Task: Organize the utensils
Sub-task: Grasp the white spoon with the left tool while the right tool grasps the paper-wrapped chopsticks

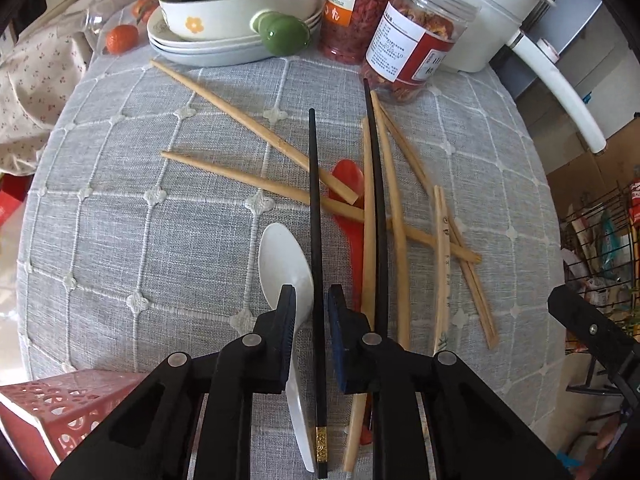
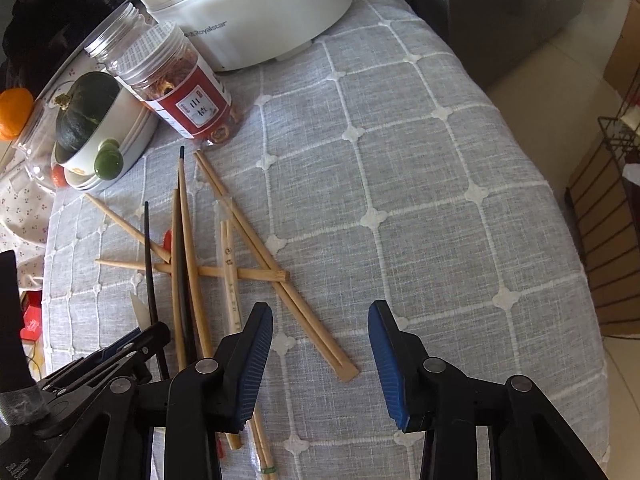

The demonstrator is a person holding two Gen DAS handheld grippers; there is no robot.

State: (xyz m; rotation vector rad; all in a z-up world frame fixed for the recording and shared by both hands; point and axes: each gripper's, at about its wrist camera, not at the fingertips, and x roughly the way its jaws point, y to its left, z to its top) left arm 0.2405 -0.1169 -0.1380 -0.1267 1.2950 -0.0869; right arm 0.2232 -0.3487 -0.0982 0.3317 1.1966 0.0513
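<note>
One black chopstick point(image 1: 316, 240) runs lengthwise between my left fingers point(image 1: 311, 312), slightly apart, not clamped; right fingers point(image 2: 320, 344) wide apart, farther off.

Both grippers, left gripper point(image 1: 312, 300) and right gripper point(image 2: 320, 320), show matte black linkages, silver pivot pins, ribbed blue pads point(image 2: 384, 360) at three o'clock.

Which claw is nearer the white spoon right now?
Left. The left claw hangs right over the white spoon, straddling a black chopstick beside it. The right claw is open off to the side.
</note>
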